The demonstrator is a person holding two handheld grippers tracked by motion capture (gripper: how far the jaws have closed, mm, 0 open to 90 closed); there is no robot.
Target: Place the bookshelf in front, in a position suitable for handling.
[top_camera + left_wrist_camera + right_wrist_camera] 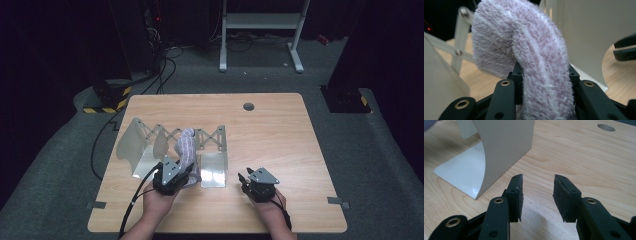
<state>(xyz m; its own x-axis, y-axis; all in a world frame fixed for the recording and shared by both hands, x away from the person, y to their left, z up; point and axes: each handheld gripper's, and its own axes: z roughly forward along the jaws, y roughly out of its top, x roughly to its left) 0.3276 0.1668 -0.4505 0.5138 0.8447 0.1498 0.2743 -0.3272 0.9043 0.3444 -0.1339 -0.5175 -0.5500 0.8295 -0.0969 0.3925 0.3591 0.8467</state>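
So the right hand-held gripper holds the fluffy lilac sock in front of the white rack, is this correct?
Not quite: the left hand-held gripper holds the fluffy lilac sock in front of the white rack, as the left gripper view shows. The right hand-held gripper is open and holds nothing.

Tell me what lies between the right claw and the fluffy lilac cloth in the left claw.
In the high view, the rightmost white panel of the folding rack lies between the right claw and the lilac cloth; beside it is bare wooden table.
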